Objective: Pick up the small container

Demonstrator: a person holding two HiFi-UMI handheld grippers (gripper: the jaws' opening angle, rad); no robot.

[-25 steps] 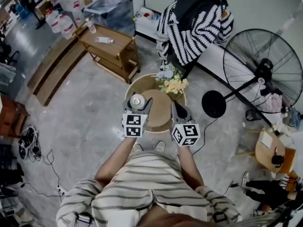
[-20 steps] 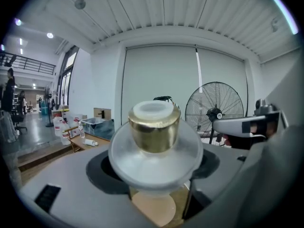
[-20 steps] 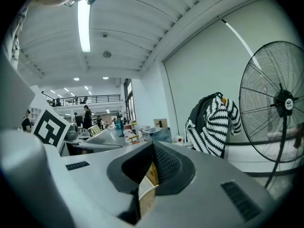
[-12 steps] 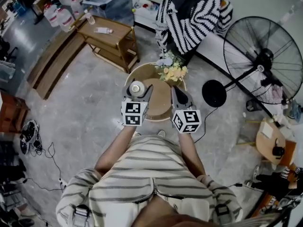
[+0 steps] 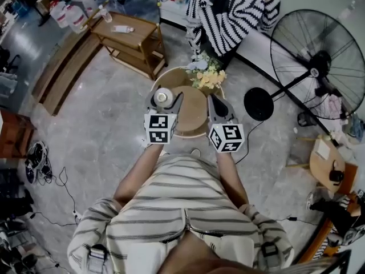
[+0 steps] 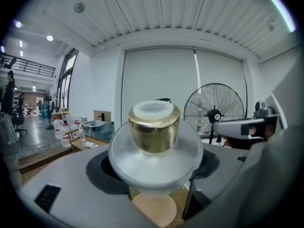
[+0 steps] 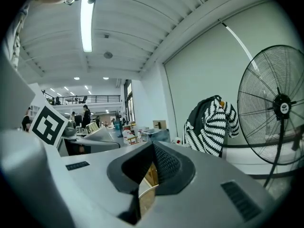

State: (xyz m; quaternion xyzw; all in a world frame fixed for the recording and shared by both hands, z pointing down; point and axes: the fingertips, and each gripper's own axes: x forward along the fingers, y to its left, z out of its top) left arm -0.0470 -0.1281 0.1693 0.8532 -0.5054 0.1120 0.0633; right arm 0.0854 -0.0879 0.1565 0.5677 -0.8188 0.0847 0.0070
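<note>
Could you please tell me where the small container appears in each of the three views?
Head view: small container left of centre, between the jaws of the left gripper.
Left gripper view: dead centre, large.
Right gripper view: not in it.
Shared landmark: the fan, at right in all three.

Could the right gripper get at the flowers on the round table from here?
Probably yes: the flowers lie just past the right gripper with nothing between. Its jaws are shut and would need opening first.
</note>
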